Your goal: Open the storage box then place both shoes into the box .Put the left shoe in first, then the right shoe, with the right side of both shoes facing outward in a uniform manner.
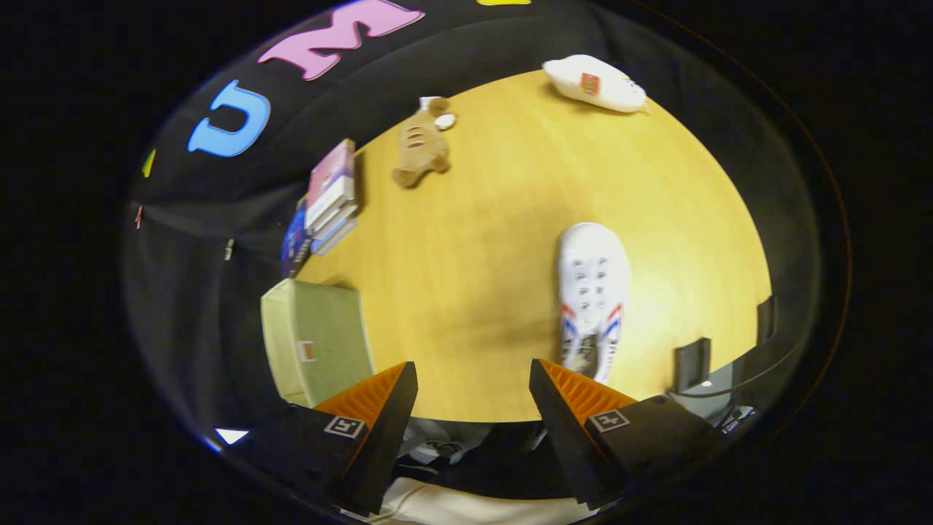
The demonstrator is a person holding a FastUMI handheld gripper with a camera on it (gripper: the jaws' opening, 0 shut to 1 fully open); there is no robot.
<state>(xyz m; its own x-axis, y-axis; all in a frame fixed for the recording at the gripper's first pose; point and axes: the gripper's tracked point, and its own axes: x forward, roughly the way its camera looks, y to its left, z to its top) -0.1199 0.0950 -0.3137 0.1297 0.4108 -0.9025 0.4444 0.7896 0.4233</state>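
A white shoe (592, 295) with red and blue side stripes lies on the round wooden table (496, 240), toe pointing away, just beyond my right finger. A second white shoe (594, 84) lies on its side at the table's far edge. The pale green storage box (317, 343) stands at the table's near left edge, just beyond my left finger, its lid shut. My gripper (474, 394) hangs high above the table's near edge, open, with nothing between its fingers.
A brown plush toy (423, 146) lies at the far left of the table. A stack of books (329, 197) sits at the left edge beyond the box. Two dark clamps (692, 364) grip the near right edge. A person's clothing shows below the fingers.
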